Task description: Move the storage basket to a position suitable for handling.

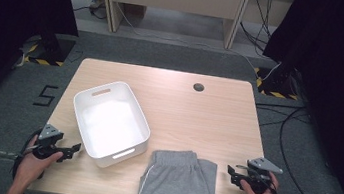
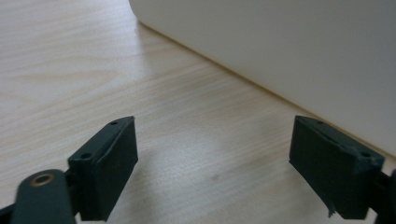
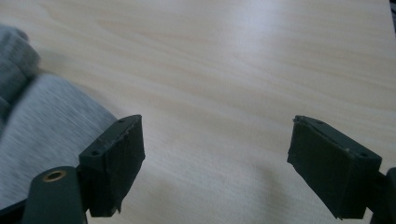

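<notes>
Folded grey shorts (image 1: 178, 182) lie at the table's near edge, their waistband toward the middle. A white plastic bin (image 1: 110, 121) with handle slots stands to their left, nothing inside it. My left gripper (image 1: 75, 149) hovers low by the bin's near left corner, jaws open and nothing between them; the bin's wall (image 2: 289, 51) rises just ahead of it. My right gripper (image 1: 229, 173) sits just right of the shorts, open, jaws pointing at them. In the right gripper view the grey fabric (image 3: 42, 126) lies beside the left jaw over bare wood.
The wooden table (image 1: 207, 117) has a round cable hole (image 1: 199, 87) near its far edge. Cables run over the grey floor to the right of the table. Black curtains hang at both sides, and wooden furniture legs stand behind.
</notes>
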Tool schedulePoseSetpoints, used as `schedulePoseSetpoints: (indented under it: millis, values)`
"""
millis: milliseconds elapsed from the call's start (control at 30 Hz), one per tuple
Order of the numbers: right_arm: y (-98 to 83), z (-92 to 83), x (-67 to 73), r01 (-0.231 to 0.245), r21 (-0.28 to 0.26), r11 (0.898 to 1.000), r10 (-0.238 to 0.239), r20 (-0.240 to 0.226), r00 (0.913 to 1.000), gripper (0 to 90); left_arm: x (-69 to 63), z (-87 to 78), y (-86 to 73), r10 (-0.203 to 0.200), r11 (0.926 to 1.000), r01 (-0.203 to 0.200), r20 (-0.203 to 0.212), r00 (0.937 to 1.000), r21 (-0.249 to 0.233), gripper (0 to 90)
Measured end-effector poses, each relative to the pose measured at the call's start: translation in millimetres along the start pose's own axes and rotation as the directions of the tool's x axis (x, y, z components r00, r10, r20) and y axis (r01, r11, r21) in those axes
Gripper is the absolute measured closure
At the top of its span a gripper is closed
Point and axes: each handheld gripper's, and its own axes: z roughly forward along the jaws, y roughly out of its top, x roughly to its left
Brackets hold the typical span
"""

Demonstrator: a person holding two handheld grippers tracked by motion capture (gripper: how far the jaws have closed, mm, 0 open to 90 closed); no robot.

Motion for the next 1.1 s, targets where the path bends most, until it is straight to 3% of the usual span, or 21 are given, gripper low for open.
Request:
schedulePoseSetpoints:
  millis: [133,267,400,567,667,800,933,967,1100]
  values:
    - [11.9,-4.8,7.1,0.013,-0.038,0.999,-0.014,-0.022,0.9997,19.1,-14.1,-13.4,-6.3,-0.031,0.9988,0.032,0.036,0.9989,-0.037,14.6]
    - [26.6,-3.3,16.1,0.05,-0.052,0.997,-0.052,-0.041,0.9978,19.1,-28.5,-23.7,-12.0,0.001,0.9993,0.001,0.048,0.9989,-0.039,14.6]
    - [43.9,0.6,29.5,0.096,-0.074,0.993,-0.101,-0.066,0.9927,19.1,-41.4,-33.7,-15.7,-0.006,0.9982,0.01,0.065,0.9979,-0.059,14.5]
    - [64.3,10.1,48.4,0.145,-0.082,0.986,-0.153,-0.106,0.9826,19.1,-67.6,-32.7,-18.6,0.036,0.9974,-0.03,0.099,0.9944,-0.065,14.5]
    - [74.6,17.9,62.1,0.194,-0.078,0.978,-0.203,-0.122,0.9717,19.1,-84.1,-27.4,-17.1,0.065,0.9954,-0.056,0.122,0.9904,-0.077,14.5]
    - [86.7,25.4,77.7,0.221,-0.099,0.97,-0.235,-0.158,0.9591,20.5,-100.7,-16.0,-13.7,0.094,0.9938,-0.085,0.14,0.9856,-0.071,14.5]
    - [98.3,37.0,92.5,0.25,-0.103,0.963,-0.265,-0.186,0.9461,21.9,-107.4,-10.4,-7.6,0.102,0.9933,-0.095,0.128,0.9865,-0.066,14.0]
    - [101.4,39.9,97.0,0.264,-0.102,0.959,-0.279,-0.192,0.9408,21.9,-108.4,-9.7,-6.8,0.086,0.9947,-0.078,0.136,0.9869,-0.067,14.4]
    - [109.8,46.2,110.1,0.285,-0.116,0.951,-0.304,-0.214,0.9283,22.5,-112.1,-8.0,-2.8,0.087,0.9948,-0.079,0.137,0.9868,-0.065,14.7]
